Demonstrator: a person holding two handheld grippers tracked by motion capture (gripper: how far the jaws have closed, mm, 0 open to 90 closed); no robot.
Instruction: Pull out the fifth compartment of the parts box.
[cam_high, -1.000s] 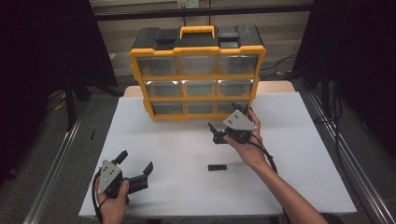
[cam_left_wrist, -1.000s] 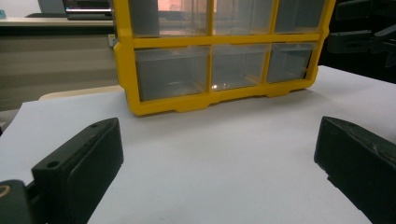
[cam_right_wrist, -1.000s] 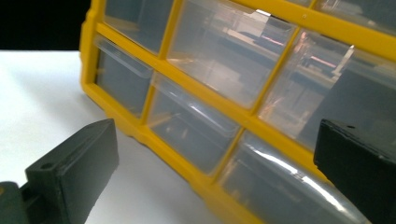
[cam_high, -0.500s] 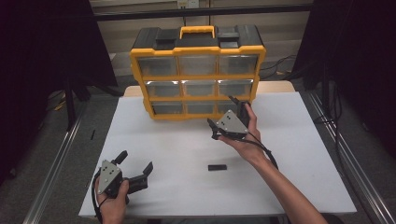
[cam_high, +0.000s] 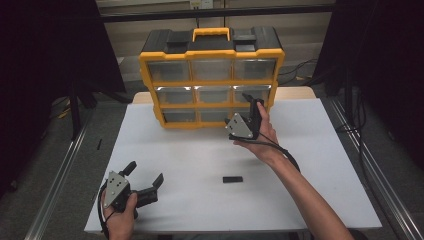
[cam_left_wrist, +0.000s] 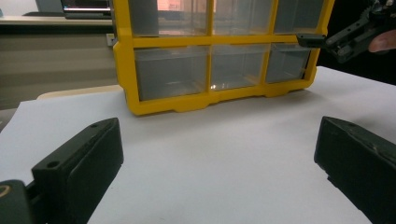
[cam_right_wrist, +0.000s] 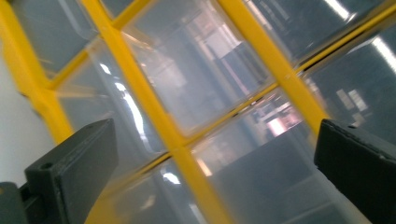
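Right gripper (cam_high: 251, 107) agape, seemingly touching organizer (cam_high: 212, 75) drawers; left gripper (cam_high: 145, 180) near table (cam_high: 320, 150) edge.

White table (cam_high: 320, 150), grey floor (cam_high: 50, 165), dark surroundings.

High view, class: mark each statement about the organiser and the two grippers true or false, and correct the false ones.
1. The yellow organiser stands upright at the far side of the white table. True.
2. The right gripper is up at the organiser's drawers. True.
3. The left gripper is shut on the small black piece. False: its jaws stand open and the piece lies apart on the table.
4. The organiser's carry handle is black. False: it is yellow.
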